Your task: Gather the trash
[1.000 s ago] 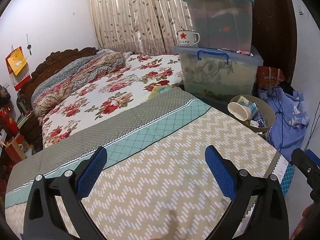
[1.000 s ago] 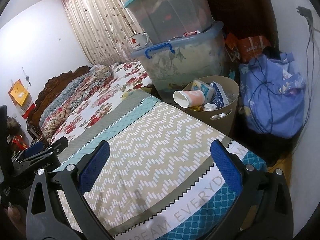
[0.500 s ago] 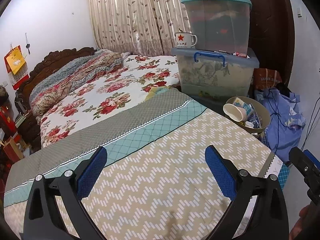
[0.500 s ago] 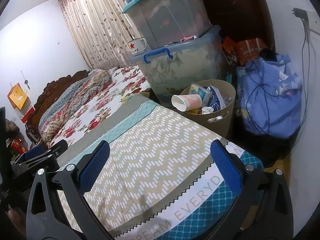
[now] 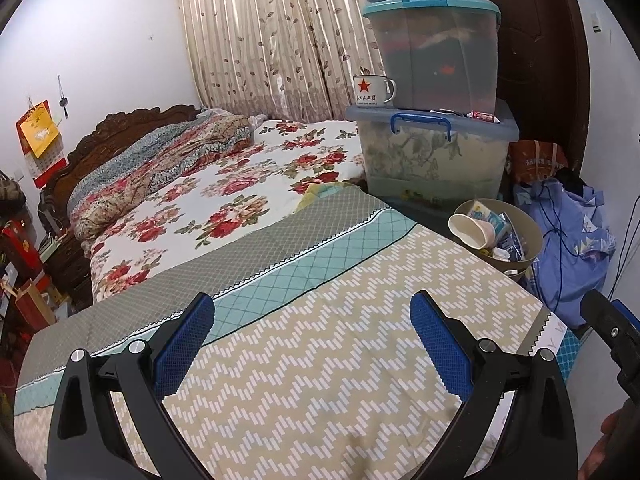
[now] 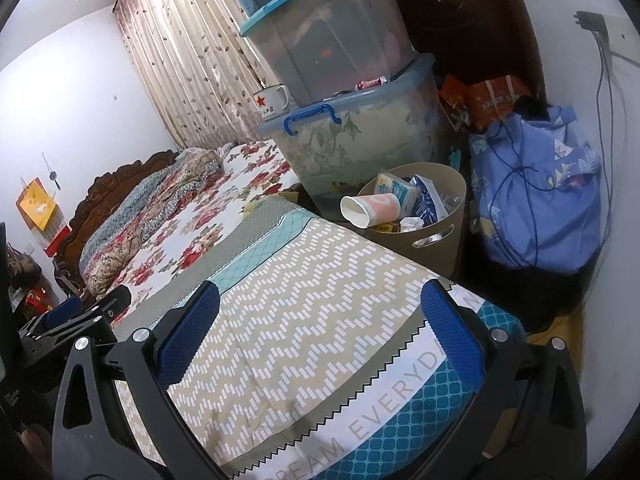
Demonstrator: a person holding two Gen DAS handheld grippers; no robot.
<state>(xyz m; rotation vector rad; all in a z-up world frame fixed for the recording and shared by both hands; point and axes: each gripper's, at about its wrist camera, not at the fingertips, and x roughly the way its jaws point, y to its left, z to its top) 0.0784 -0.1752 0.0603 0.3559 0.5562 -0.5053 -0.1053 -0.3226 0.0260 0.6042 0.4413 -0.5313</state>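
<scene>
Beige round bin (image 6: 434, 240) brims with a paper cup (image 6: 370, 208) and crinkled wrappers (image 6: 430, 202)

a home bedroom: a carved wooden headboard (image 5: 120, 128) behind a bed with a floral sheet (image 5: 224, 200), leaf-print curtains (image 5: 260, 40), stacked plastic storage bins (image 5: 432, 112) by the wall, and a wall calendar (image 5: 38, 132) hanging beside the bed

The left black plastic two-finger gripper (image 5: 312, 322) and its right twin (image 6: 320, 312) each carry blue mesh-textured pads (image 5: 184, 344) on triangular cut-out arms fixed with round silver screws (image 6: 498, 335).
</scene>
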